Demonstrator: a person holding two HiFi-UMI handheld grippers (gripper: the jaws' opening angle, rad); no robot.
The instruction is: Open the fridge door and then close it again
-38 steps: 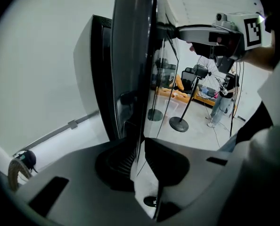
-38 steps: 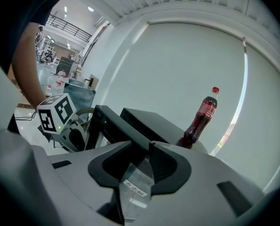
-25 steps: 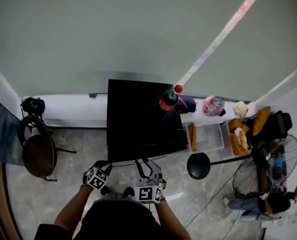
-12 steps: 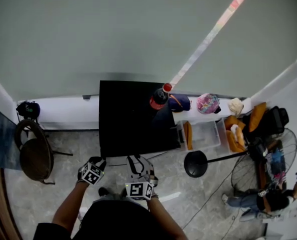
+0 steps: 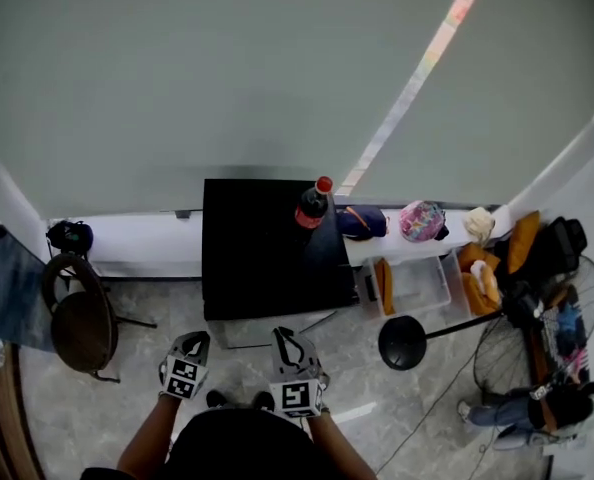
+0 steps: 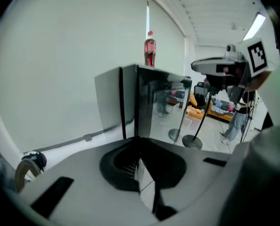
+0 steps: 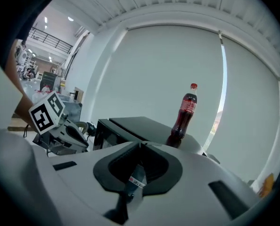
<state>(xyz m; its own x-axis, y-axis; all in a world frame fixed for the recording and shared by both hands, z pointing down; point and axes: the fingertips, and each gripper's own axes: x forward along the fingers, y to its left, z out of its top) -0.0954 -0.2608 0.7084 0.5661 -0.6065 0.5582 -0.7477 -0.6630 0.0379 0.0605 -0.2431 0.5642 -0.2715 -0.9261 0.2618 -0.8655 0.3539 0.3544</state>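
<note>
The black fridge point(image 5: 272, 258) stands against the pale wall with its door closed and a cola bottle point(image 5: 312, 205) on its top. My left gripper point(image 5: 191, 346) and right gripper point(image 5: 290, 340) hover side by side just in front of the fridge, apart from it. In the left gripper view the fridge point(image 6: 140, 102) and bottle point(image 6: 150, 48) lie ahead, and the left gripper point(image 6: 139, 142) is shut with nothing in it. In the right gripper view the right gripper point(image 7: 141, 147) has just been closing; its jaws meet with nothing between them, aimed at the fridge point(image 7: 130, 126) and bottle point(image 7: 185, 109).
A round chair point(image 5: 77, 318) stands to the left. A white ledge point(image 5: 127, 243) runs along the wall, with bags on its right part. A clear plastic box point(image 5: 417, 283), a black pedestal stand point(image 5: 405, 343), a floor fan point(image 5: 537, 338) and a person point(image 5: 537, 408) are to the right.
Both grippers' jaws have come together. The left gripper has lifted and both sit slightly lower in the head view, which has itself shifted. The fridge door stays closed.
</note>
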